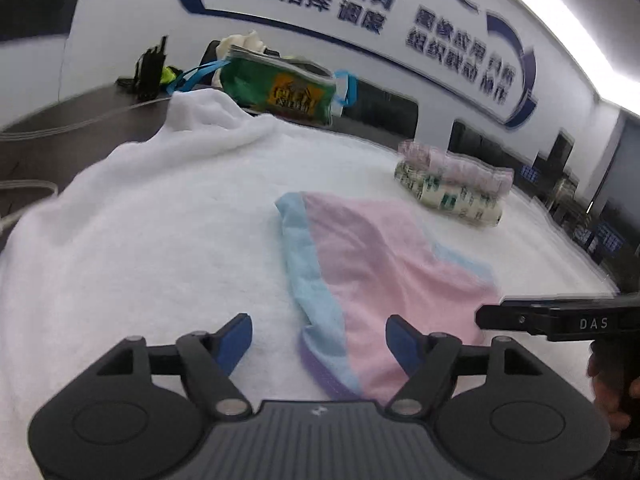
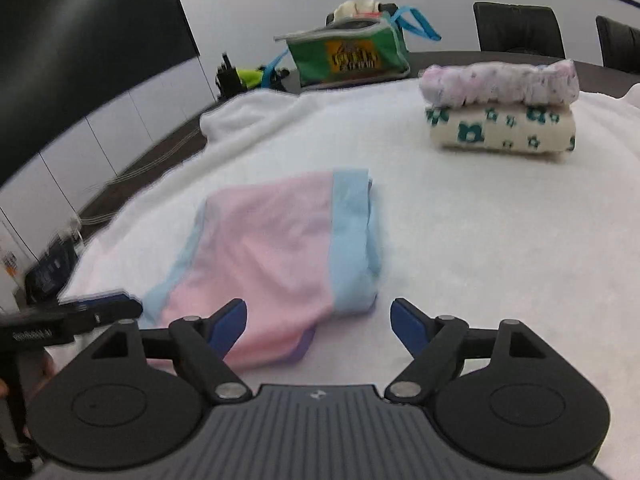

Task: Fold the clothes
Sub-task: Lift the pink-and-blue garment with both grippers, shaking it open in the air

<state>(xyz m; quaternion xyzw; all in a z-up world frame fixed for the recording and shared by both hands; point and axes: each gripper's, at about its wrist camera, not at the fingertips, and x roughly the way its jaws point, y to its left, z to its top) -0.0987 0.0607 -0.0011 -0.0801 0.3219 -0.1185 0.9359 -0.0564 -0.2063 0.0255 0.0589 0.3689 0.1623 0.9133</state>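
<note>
A pink garment with a light blue band lies folded flat on the white blanket. My left gripper stands open just above the garment's near edge, its blue pads apart and pressing on nothing. My right gripper is open too, over the garment's near corner by the blue band. Each gripper shows at the edge of the other's view: the right one's body on the far side of the garment, the left one's body likewise.
Two folded clothes are stacked at the back, a pink patterned one on a cream one with green flowers. A green bag and a black radio sit on the dark table. Black chairs stand behind.
</note>
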